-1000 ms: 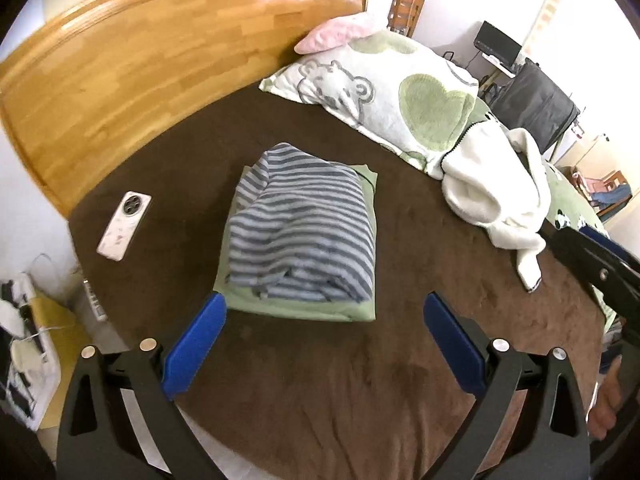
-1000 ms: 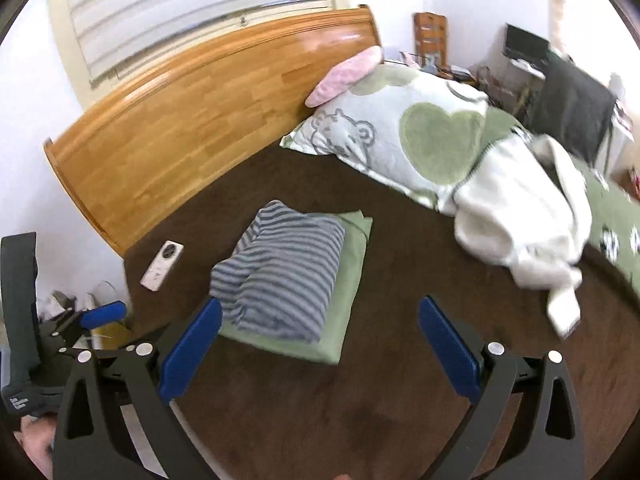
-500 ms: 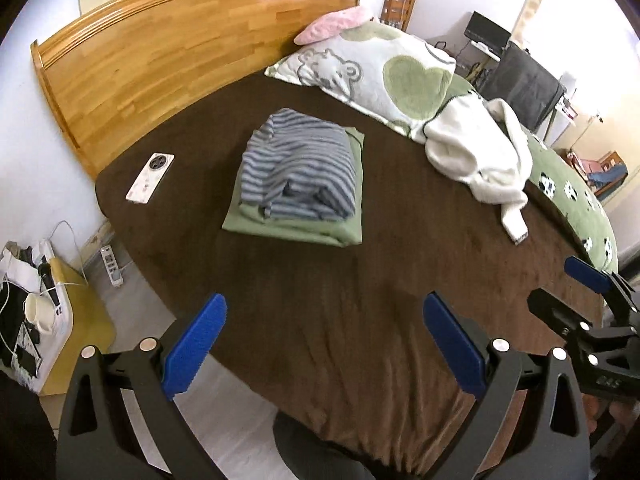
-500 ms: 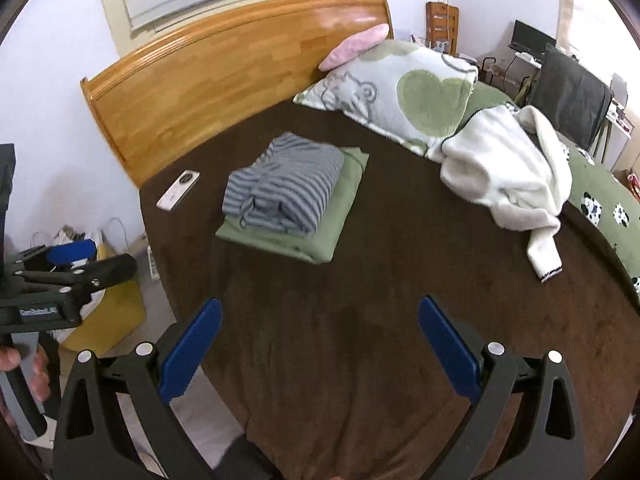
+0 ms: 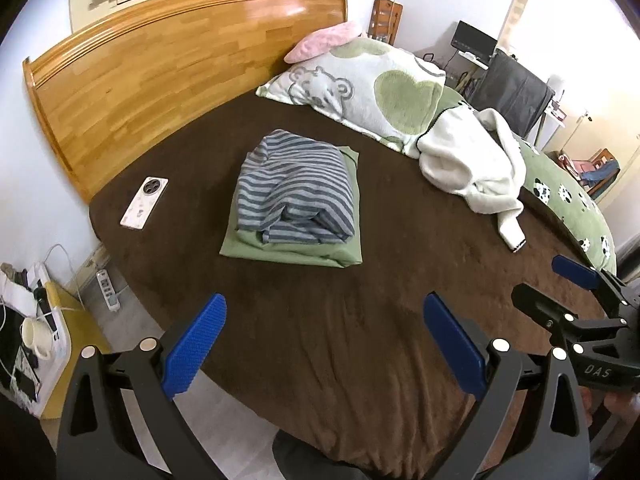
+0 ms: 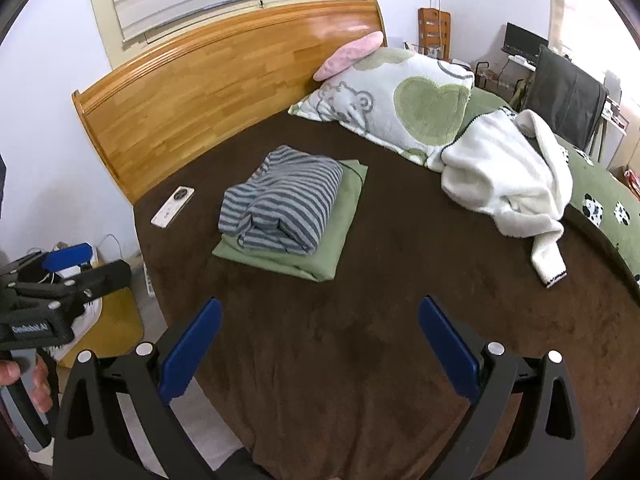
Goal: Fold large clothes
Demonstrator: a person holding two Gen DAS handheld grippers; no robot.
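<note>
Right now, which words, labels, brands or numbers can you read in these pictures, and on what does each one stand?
"DAS": white letters on the black body of the right gripper, seen from the left wrist view.
"GenRobot.AI", as far as it reads: small white print on the black body of the left gripper, seen from the right wrist view; slightly blurred.
Phone on the brown bedspread: its back shows small marks, too small to read.
No other text is legible.

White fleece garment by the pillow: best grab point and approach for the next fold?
Likely the loose sleeve of the white fleece garment, near its dark-trimmed cuff. It trails flat on the brown blanket, clear of the crumpled body. The open right gripper could come in low from the bed's near edge, fingers astride the sleeve.
</note>
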